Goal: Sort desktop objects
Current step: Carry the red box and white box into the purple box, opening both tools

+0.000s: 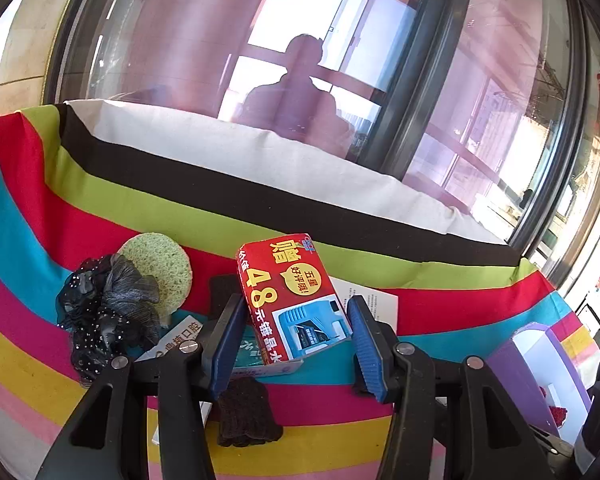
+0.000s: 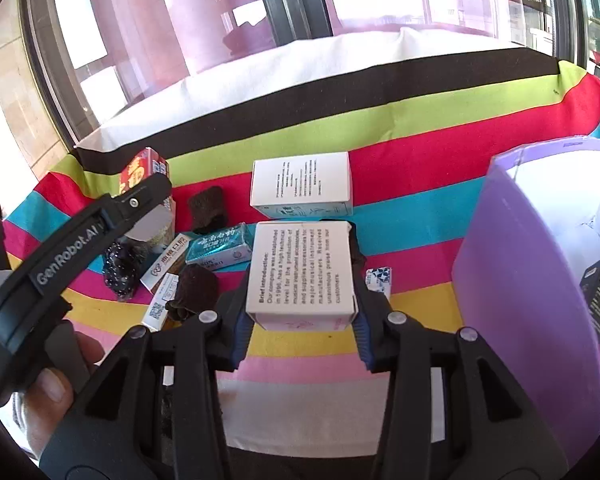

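Striped cloth (image 2: pixel 420 168) in black, green, red, blue, pink and yellow covers the desk in both views.

Left tongs (image 1: pixel 296 344): open. The red box (image 1: pixel 294 294) stands tilted between the blue pads; its right edge lies close to the right pad, but contact cannot be confirmed. A teal packet (image 1: pixel 256 354) lies under the box's lower edge. At lower left of the left wrist view, a black scrunchie (image 1: pixel 108 308) overlaps a green round sponge (image 1: pixel 162 266).

Right tongs (image 2: pixel 302 328): gripping a white box (image 2: pixel 304 276) with English print, at frame centre, both pads against its sides. A second white box (image 2: pixel 302 184) sits just above it, apart. Left of centre lie a teal packet (image 2: pixel 220 248) and dark knitted pieces (image 2: pixel 196 286), crowded together. A purple bin (image 2: pixel 512 280) fills the right edge; yellow and pink stripes between bin and held box lie open, save a small patterned sachet (image 2: pixel 379 278).
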Demonstrator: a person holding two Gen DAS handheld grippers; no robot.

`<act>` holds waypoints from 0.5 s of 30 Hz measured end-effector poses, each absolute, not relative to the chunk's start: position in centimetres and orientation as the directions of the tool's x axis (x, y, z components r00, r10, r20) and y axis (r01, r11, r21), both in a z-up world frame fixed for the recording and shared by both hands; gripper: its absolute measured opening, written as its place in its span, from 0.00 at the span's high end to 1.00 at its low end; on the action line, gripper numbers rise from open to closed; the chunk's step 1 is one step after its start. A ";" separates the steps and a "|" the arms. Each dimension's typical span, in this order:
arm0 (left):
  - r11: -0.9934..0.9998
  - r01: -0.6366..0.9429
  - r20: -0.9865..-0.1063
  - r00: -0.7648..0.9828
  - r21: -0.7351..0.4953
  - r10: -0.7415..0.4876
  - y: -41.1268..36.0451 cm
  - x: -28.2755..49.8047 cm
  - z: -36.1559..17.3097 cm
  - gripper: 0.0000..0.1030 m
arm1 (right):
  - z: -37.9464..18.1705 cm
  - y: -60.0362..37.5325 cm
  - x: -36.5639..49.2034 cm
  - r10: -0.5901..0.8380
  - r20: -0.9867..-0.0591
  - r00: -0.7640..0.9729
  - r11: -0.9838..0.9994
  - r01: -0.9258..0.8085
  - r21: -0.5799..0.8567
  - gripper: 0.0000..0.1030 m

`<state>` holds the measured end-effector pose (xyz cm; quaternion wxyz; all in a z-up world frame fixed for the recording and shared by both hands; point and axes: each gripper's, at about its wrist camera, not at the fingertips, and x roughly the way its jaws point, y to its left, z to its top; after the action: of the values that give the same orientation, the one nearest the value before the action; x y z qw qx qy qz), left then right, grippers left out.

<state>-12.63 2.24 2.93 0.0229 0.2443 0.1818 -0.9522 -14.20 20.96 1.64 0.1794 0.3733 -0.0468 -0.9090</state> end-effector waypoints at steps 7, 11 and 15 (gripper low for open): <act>-0.944 -0.002 -0.414 -0.898 -0.331 0.147 5.3 -11.9 4.3 0.49 | 5.1 24.0 -11.3 -0.407 -0.599 -0.690 -0.913 0.315 0.257 0.56; -0.950 -0.096 -0.388 -0.897 -0.297 0.212 8.1 -11.0 5.0 0.49 | 7.0 26.4 -9.5 -0.404 -0.573 -0.713 -0.915 0.317 0.250 0.56; -0.942 -0.195 -0.375 -0.880 -0.275 0.291 10.9 -10.3 5.4 0.49 | 7.9 29.3 -8.3 -0.378 -0.563 -0.735 -0.926 0.297 0.233 0.56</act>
<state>-10.33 10.88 5.41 -0.1262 0.2099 0.1152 -0.9627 -8.28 29.35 7.93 0.1816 0.3153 -0.0639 -0.9293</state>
